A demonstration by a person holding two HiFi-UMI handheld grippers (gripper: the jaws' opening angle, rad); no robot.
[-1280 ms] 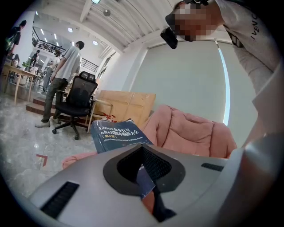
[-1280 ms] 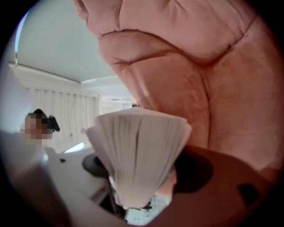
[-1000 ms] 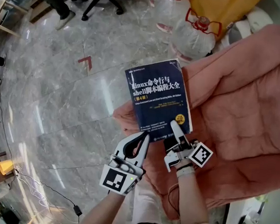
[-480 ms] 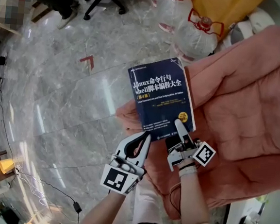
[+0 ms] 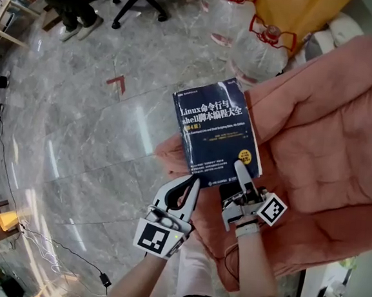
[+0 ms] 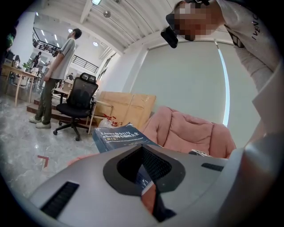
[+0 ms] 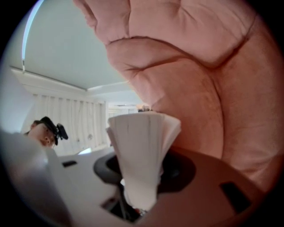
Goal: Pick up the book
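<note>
The dark blue book (image 5: 213,131) sits at the centre of the head view, cover up with its white title readable. It is raised over the grey marble floor (image 5: 90,136) and the edge of a pink quilt (image 5: 329,138) that fills the right side.

The right gripper (image 5: 238,181) grasps the book at its lower right corner. One of its fingers (image 5: 241,174) lies across the cover, and the fingers have just been closing on the book. Only the right gripper view shows the grip itself: a fan of white page edges (image 7: 140,155) is pinched between the fingers, with the quilt's folds above.

The left gripper (image 5: 192,187) waits just below the book's lower left corner, apart from it. Its fingers (image 6: 88,177) are clenched together on nothing.

The left gripper view alone looks level across the room. It shows a black office chair (image 6: 80,104), a standing person (image 6: 60,75) and cardboard boxes (image 6: 128,104) at the left. The head view adds a water bottle (image 5: 263,44) at the top.
</note>
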